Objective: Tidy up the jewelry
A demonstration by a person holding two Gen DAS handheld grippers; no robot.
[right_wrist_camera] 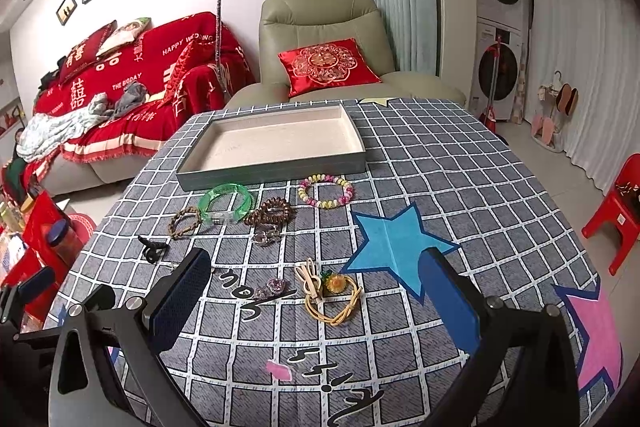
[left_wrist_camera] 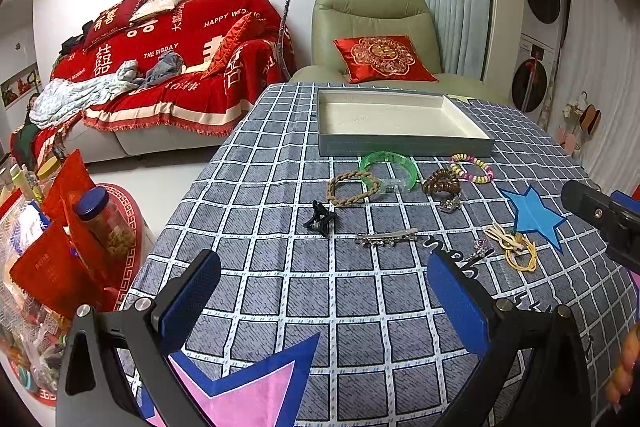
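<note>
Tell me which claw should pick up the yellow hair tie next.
Right, probably. The yellow hair tie lies just ahead of the open right claw, between its fingers. From the open left claw, it sits off to the right.

Tray [right_wrist_camera: 272,147] sits mid-frame at the far side of the table [right_wrist_camera: 460,179], nothing in it. Row just in front of its near wall: bangle [right_wrist_camera: 226,205], braided band [right_wrist_camera: 185,223] at its left and touching it, coil hair tie [right_wrist_camera: 270,215] at its right, bead bracelet [right_wrist_camera: 326,191] further right. Claw clip [right_wrist_camera: 152,247] lies lower left of the band. Hair elastic [right_wrist_camera: 332,293] lies lower centre, left of the star patch [right_wrist_camera: 394,247]. Long clip [left_wrist_camera: 386,238] lies centre of the left view. Armchair [right_wrist_camera: 320,39] stands behind the table, sofa [right_wrist_camera: 132,83] at upper left.
</note>
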